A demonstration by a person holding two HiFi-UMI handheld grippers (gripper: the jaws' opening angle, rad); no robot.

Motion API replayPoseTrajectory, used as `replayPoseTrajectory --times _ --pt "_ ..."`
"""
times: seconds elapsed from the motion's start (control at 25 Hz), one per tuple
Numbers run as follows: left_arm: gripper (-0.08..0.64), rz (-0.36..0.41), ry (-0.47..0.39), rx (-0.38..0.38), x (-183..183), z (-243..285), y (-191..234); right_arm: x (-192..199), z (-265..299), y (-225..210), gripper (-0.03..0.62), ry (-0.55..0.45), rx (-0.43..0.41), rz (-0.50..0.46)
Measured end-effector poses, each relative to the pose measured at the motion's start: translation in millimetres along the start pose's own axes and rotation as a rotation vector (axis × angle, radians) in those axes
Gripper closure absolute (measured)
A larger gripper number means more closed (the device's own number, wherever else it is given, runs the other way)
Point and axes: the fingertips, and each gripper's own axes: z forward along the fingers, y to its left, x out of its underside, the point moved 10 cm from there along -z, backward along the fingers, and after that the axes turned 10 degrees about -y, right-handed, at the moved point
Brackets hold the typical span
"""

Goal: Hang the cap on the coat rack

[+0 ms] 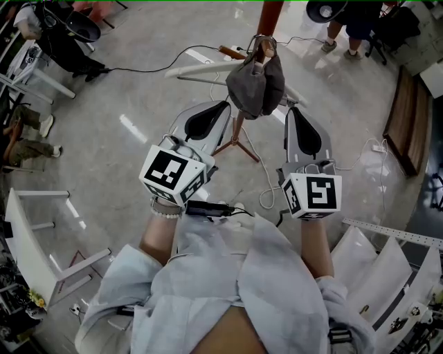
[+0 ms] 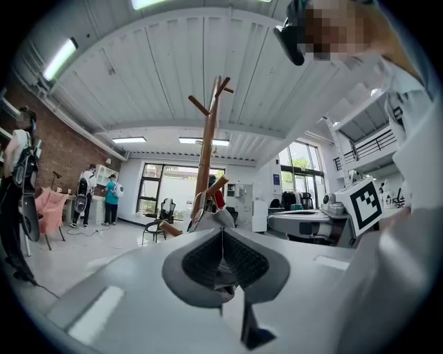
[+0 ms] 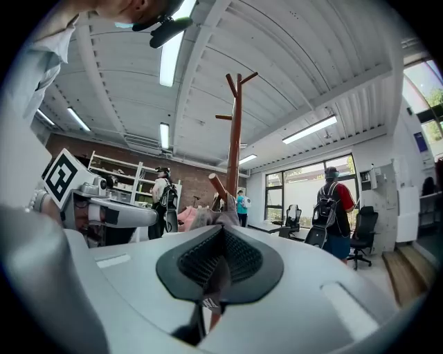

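A grey cap (image 1: 256, 83) hangs on a peg of the brown wooden coat rack (image 1: 268, 17), draped over the pole. My left gripper (image 1: 223, 107) points at the cap's lower left edge and my right gripper (image 1: 291, 110) at its lower right edge, both just short of the fabric. In the left gripper view the jaws (image 2: 221, 231) are pressed together, with the cap (image 2: 214, 218) and rack pole (image 2: 208, 138) right behind them. The right gripper view shows the same: jaws (image 3: 221, 231) shut, with the cap (image 3: 208, 218) just beyond them under the pole (image 3: 235, 138).
The rack's tripod legs (image 1: 235, 145) spread on the shiny floor, where a white cable (image 1: 266, 197) loops. A white frame (image 1: 34, 242) stands at the left, a wooden bench (image 1: 405, 124) at the right. People stand at the back (image 1: 346, 28) and left (image 1: 28, 138).
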Motion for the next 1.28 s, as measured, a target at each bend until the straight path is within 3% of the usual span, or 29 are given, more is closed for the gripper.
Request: replayPoseTrajectory --times 0.52,1.28 --pt "0.557 0.016 -0.019 0.03 -10 -11 -17 -8 -7 7 0.586 -0.036 -0.023 0.012" --pt "0.557 0.008 -0.011 0.041 -7 -16 -24 -12 -14 14 0.586 -0.005 -0.06 -0.019"
